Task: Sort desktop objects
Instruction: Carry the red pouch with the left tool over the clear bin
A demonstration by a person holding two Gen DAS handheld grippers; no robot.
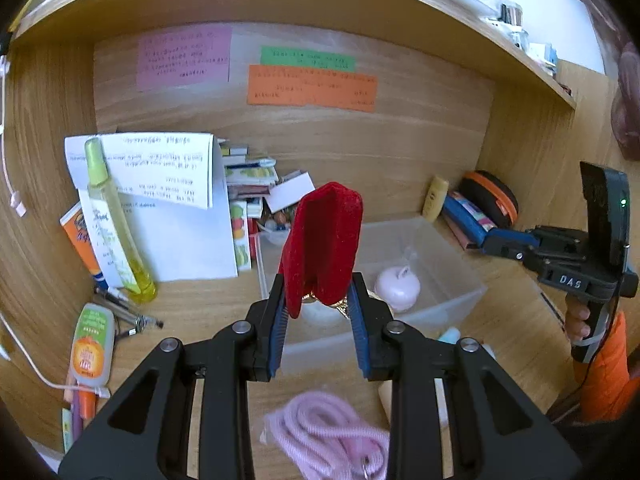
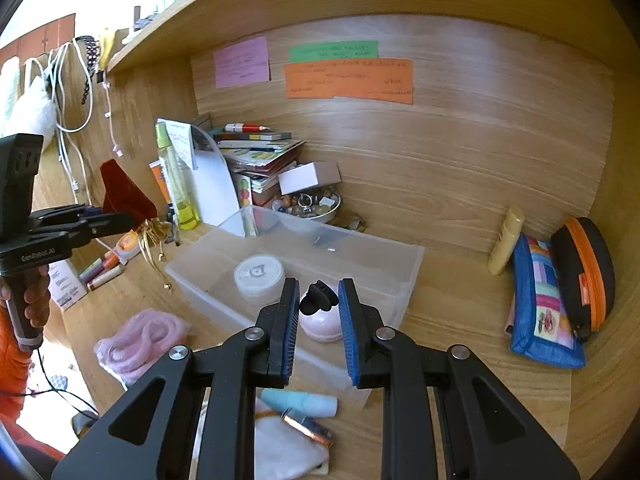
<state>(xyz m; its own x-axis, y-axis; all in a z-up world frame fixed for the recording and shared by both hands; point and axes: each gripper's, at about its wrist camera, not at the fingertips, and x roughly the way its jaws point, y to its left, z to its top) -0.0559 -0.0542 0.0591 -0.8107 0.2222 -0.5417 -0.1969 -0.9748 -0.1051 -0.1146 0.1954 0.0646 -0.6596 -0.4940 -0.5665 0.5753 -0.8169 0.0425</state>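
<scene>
Item: red velvet pouch (image 1: 322, 248). The left gripper (image 1: 318, 308) is pinching it by its lower end, jaws drawn in narrow on the cloth, so the body is standing up above the fingertips while gold cords (image 2: 154, 236) are dangling below. It is hanging in the air above the near-left part of the clear plastic bin (image 2: 412, 268), most likely so it can be lowered in with the other small goods.

Item: black clip-like piece (image 2: 318, 300). It is showing between the fingertips of the right gripper (image 2: 319, 312), whose jaws are standing narrow; the pads appear to be flanking it without pressing (a true grip cannot be confirmed). The gripper is hovering over the bin's near wall, probably as the drop point.

Item: bin contents. A white round lidded jar (image 2: 259, 276) and a pink round case (image 1: 398, 286) are sitting on the floor of the bin, grouped as collected items.

Item: unsorted stock. A pink coiled cord (image 2: 142, 338) is lying on the desk left of the bin; a pale blue tube (image 2: 304, 402) is lying just before it; a patchwork pencil case (image 2: 540, 312) is leaning at far right, well apart.
</scene>
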